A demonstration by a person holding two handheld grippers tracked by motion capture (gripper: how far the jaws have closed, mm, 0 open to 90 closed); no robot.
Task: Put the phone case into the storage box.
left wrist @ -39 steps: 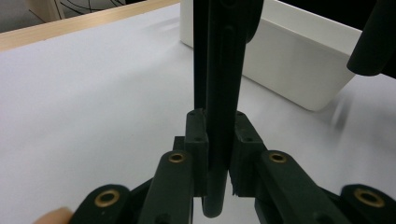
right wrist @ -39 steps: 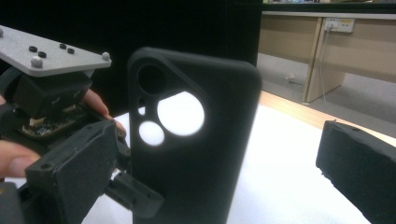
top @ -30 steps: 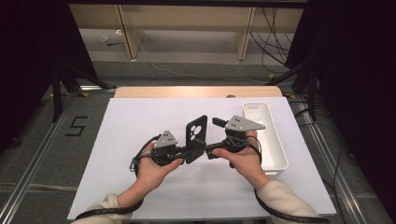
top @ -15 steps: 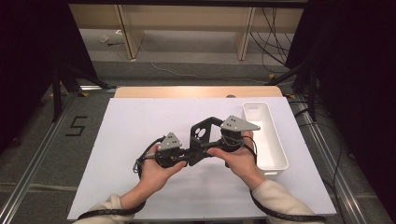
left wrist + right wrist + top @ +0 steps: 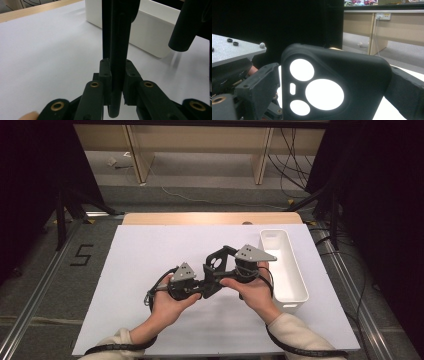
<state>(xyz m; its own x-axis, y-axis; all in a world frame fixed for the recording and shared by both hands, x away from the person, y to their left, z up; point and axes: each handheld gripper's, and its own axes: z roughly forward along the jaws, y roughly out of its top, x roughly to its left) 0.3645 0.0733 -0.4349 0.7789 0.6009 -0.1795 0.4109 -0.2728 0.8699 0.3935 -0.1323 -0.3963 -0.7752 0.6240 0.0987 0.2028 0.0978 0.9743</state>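
Just below the middle of the high view, a black phone case (image 5: 216,270) is held up off the white table (image 5: 135,270) between the person's two hands. The left gripper (image 5: 197,287) is clenched on the case's lower edge; its own view shows the case edge-on, rising between the pressed pads. The right gripper (image 5: 225,265), at the case's right side, has its jaws wide on either side of the case and they have just been closing in; I cannot tell whether they press it. A white bin (image 5: 292,280) stands at the right.
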